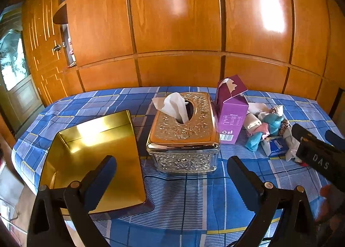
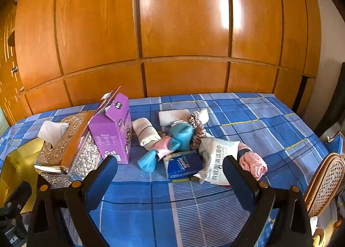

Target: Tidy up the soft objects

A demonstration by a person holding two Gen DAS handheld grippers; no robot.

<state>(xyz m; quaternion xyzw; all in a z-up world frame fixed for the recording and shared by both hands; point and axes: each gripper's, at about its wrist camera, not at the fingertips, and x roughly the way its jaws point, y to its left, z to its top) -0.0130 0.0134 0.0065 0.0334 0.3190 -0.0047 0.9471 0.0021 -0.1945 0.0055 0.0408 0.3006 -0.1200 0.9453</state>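
Soft pile [image 2: 179, 139]: on the checked cloth [image 2: 248, 121] covering the surface, right of the purple carton [image 2: 114, 130]. It holds a blue fluffy cloth [image 2: 181, 134], a rolled beige sock [image 2: 145, 133], a scrunchie [image 2: 197, 127], a wipes packet [image 2: 215, 158], a blue tissue pack [image 2: 185, 166] and a pink roll [image 2: 254, 163]. Left of the carton: ornate tissue box [image 1: 185, 126], then a gold tray [image 1: 94, 149]. Your left hand-held gripper [image 1: 171, 179] and right hand-held gripper [image 2: 170, 179] both gape wide, empty.
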